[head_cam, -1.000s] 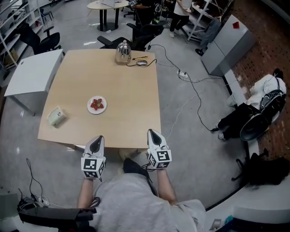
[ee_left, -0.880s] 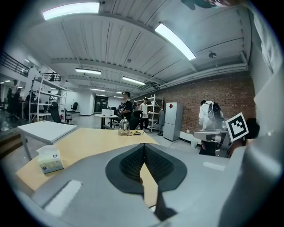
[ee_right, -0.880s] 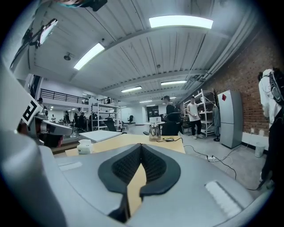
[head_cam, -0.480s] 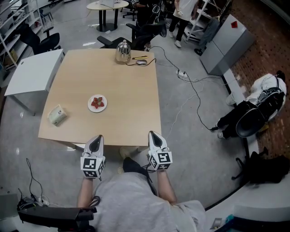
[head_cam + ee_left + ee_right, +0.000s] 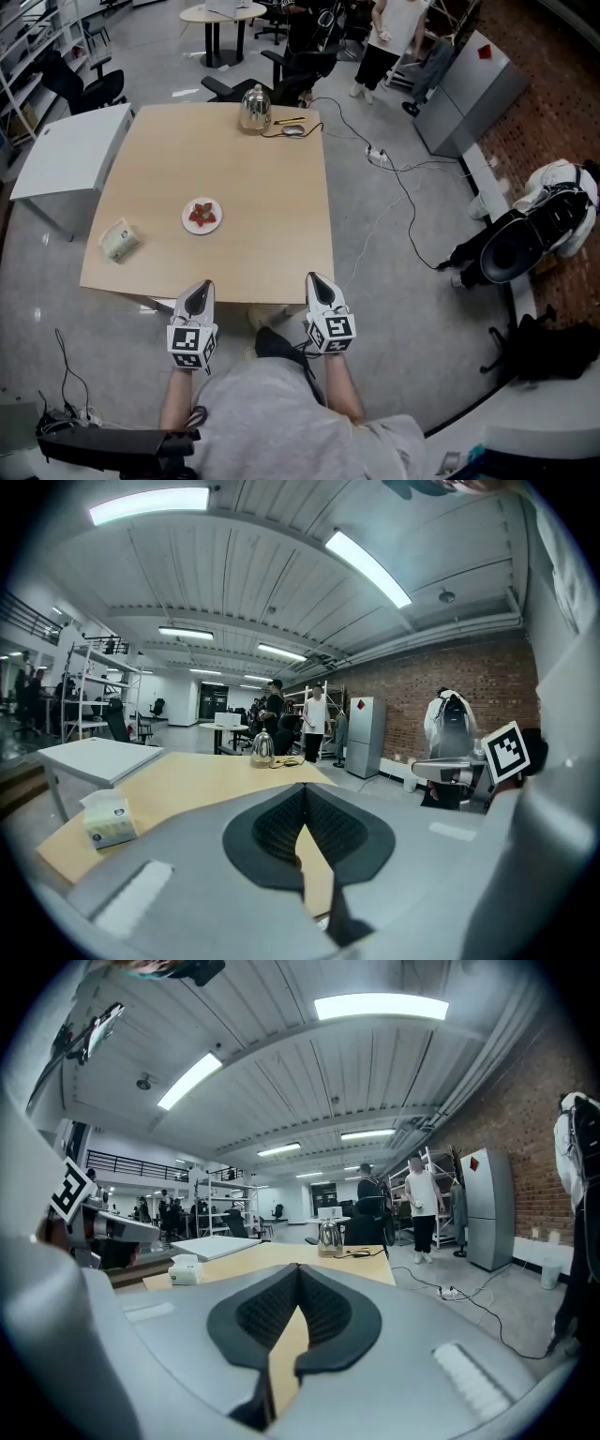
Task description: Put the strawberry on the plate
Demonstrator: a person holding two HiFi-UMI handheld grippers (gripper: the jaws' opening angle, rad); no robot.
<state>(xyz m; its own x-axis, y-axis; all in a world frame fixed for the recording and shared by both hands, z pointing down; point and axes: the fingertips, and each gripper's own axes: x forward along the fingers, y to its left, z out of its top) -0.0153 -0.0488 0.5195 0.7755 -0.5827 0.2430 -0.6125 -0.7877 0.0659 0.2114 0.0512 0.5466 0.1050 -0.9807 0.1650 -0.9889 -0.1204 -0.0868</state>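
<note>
- Starting at the far left, a tissue box sits near the left edge of the table, well apart from the task's things and playing no part.
- Next comes the left gripper, held at the near table edge. Its own view shows the 2 jaws pressed together at the tips with nothing between them.
- Beyond it, well apart, the plate lies on the tabletop with the strawberry on it, as red fruit at the plate's middle. Whether that is 1 berry or more is too small to tell.
- No fruit lies loose on the table, so the placing step looks done. This reads as the task finished, or as a pause with nothing in hand.
- Further right, at the far edge, a metal kettle stands clear of everything that matters here.
- Last is the right gripper, also at the near table edge. Its 2 jaws are closed on each other and it holds nothing.
- The next move probably calls for no grasp, only keeping both grippers back from the plate. If a berry did have to be taken, a gripper would first need to spread its jaws, then reach forward across the table.
</note>
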